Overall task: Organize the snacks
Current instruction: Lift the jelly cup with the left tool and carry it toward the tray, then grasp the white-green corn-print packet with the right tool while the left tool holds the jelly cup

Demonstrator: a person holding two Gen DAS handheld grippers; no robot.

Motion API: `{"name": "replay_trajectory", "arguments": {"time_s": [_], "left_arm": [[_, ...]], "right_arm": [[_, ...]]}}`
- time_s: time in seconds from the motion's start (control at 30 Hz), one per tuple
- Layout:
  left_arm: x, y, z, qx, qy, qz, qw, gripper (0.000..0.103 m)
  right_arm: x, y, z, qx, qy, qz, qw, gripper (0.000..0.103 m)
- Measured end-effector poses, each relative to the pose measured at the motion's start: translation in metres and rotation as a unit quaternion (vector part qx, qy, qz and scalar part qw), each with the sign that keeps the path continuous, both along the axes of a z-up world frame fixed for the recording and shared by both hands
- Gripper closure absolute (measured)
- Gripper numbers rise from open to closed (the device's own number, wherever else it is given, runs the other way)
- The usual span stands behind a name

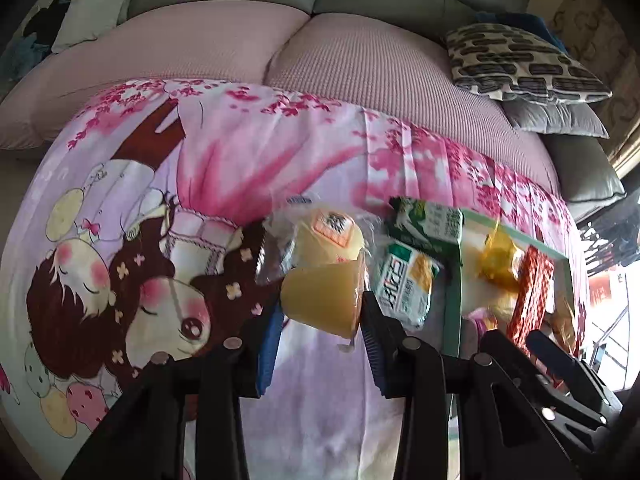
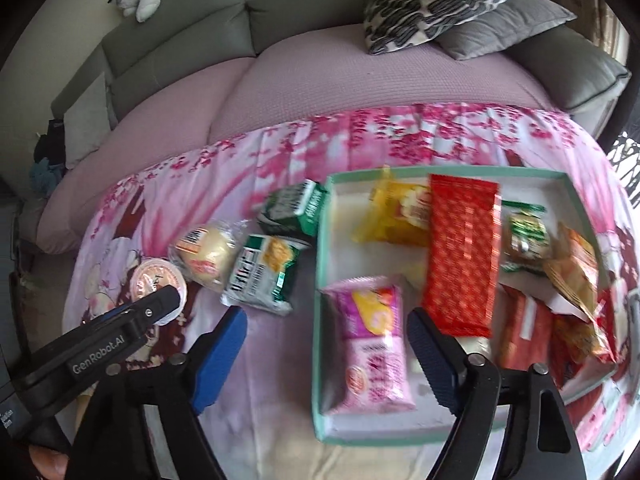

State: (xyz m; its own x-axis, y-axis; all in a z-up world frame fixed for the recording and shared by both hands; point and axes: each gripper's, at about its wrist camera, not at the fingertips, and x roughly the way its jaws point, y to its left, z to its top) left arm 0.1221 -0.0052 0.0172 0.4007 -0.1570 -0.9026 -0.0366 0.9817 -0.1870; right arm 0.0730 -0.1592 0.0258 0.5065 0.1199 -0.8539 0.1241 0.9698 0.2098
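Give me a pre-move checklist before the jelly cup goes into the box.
1. Left claw shut on the yellow jelly cup: ok.
2. Cup lifted off the cartoon cloth: ok.
3. Right claw open and empty, over the pink packet: ok.
4. Free floor space in the teal box: ok, bare patch near its far left corner.
5. Right claw out of the cup's way: not ok, it hangs over the box's near left corner.
6. Cup's foil lid sealed: cannot tell.
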Motion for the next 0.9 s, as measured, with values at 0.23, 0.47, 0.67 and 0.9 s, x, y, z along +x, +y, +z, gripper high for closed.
{"name": "replay_trajectory", "arguments": {"time_s": [0.23,0.47,0.67,0.9], "left_arm": [[0.02,0.019,0.002,-0.008,-0.004,0.022,0.9997,0.063],[0.033,0.029,-0.005,-0.004,-0.001,0.034,0.9994,0.063],[0.041,0.032,-0.012,0.0,0.003,0.038,0.9993,0.063],[0.047,0.033,-0.015,0.005,0.002,0.042,0.9991,0.063]], "right_arm": [[0.032,0.032,-0.008,0.008,0.01,0.037,0.999,0.029],[0.057,0.049,-0.028,0.005,0.033,0.047,0.998,0.033],[0.074,0.056,-0.05,-0.004,0.057,0.049,0.997,0.033],[0.085,0.059,-0.068,-0.005,0.074,0.047,0.996,0.033]]}}
